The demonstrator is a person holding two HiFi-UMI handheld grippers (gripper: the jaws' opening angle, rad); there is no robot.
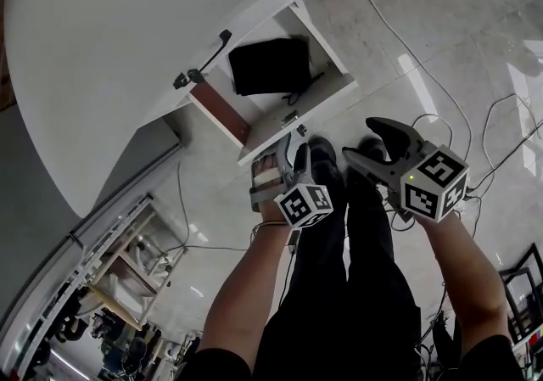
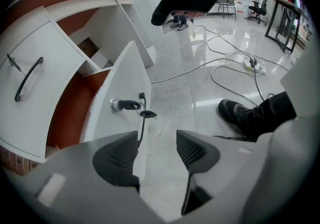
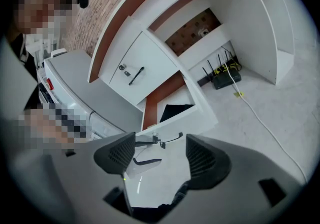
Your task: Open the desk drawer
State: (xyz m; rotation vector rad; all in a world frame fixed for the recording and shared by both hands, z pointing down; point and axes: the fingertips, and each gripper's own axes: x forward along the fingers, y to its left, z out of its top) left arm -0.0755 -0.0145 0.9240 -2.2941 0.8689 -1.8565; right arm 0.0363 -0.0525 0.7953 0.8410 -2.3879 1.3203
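The white desk drawer (image 1: 316, 108) stands pulled out below the desktop (image 1: 110, 40), with a black flat thing (image 1: 270, 65) lying inside. In the left gripper view its front panel (image 2: 125, 76) carries a key in a lock (image 2: 120, 104) and a thin black handle (image 2: 141, 128). My left gripper (image 1: 288, 143) (image 2: 157, 150) is open just off that panel; the handle and panel edge run down beside its left pad without being pressed. To the right, my right gripper (image 1: 366, 142) (image 3: 160, 155) is open and empty, looking at the open drawer (image 3: 197, 118) from farther back.
Above the open drawer is a shut drawer front with a black handle (image 1: 214, 53) (image 2: 27, 78) (image 3: 136, 76). Cables (image 1: 399, 48) and a power strip (image 2: 250, 64) lie on the tiled floor. A router (image 3: 226, 77) sits under the desk. The person's shoes (image 2: 240, 115) stand close by.
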